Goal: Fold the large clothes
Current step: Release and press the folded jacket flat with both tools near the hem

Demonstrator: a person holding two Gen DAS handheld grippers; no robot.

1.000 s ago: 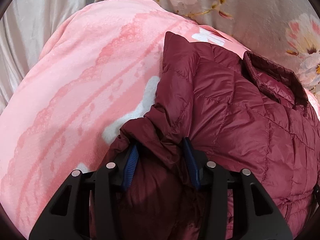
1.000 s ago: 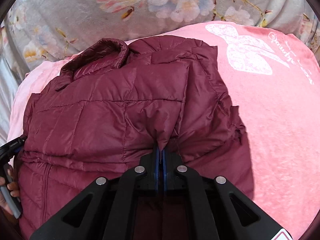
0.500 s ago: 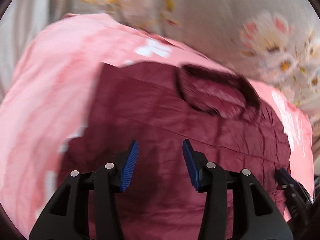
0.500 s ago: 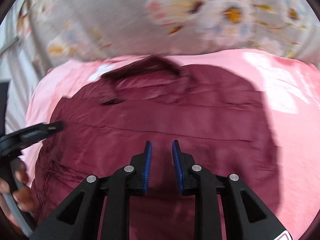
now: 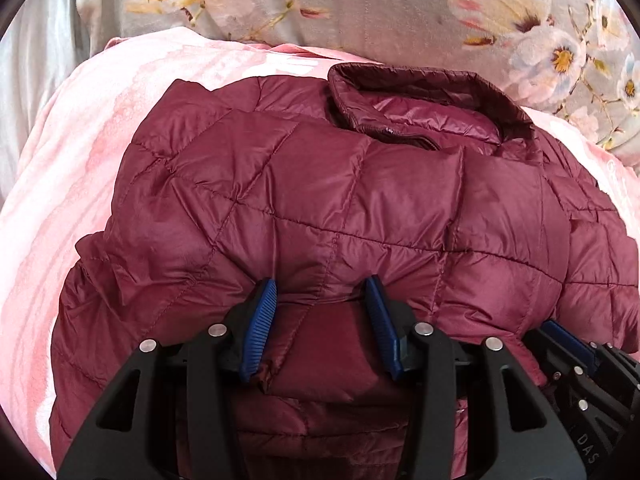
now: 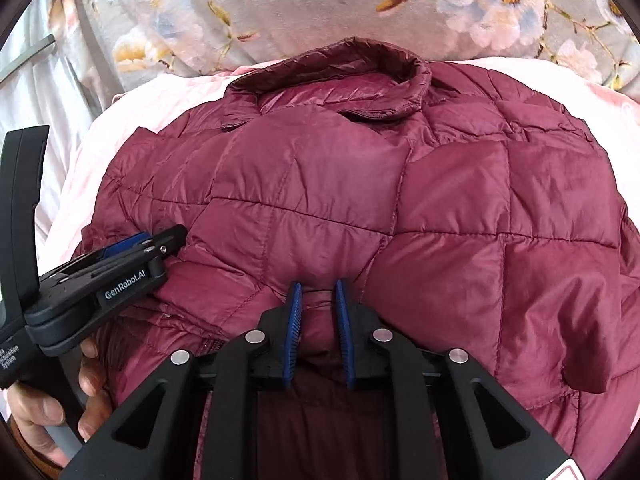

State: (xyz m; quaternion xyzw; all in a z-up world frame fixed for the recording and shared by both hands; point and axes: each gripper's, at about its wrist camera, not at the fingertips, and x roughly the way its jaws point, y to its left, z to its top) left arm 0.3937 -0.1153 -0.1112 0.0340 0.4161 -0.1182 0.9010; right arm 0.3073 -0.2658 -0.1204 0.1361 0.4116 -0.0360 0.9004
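A maroon quilted puffer jacket [image 5: 328,200] lies on a pink blanket [image 5: 60,184], collar [image 5: 420,92] at the far side, both sleeves folded in over the body. My left gripper [image 5: 322,292] is open, its blue pads pressed against the jacket's near fold. My right gripper [image 6: 318,288] is open with a narrower gap, its pads against the near fold of the jacket [image 6: 360,184]. The left gripper also shows in the right wrist view [image 6: 160,244], resting on the jacket's left side. The right gripper's tip shows at the lower right of the left wrist view [image 5: 568,340].
A grey floral sheet [image 5: 400,4] lies beyond the pink blanket and also shows in the right wrist view [image 6: 280,4]. A hand [image 6: 48,412] holds the left gripper's handle. White fabric [image 6: 36,80] lies at the far left.
Both grippers let go of the folded-in sleeves: the right opened from shut, the left pulled clear. Both swung toward the jacket's near middle and now press against its near fold.
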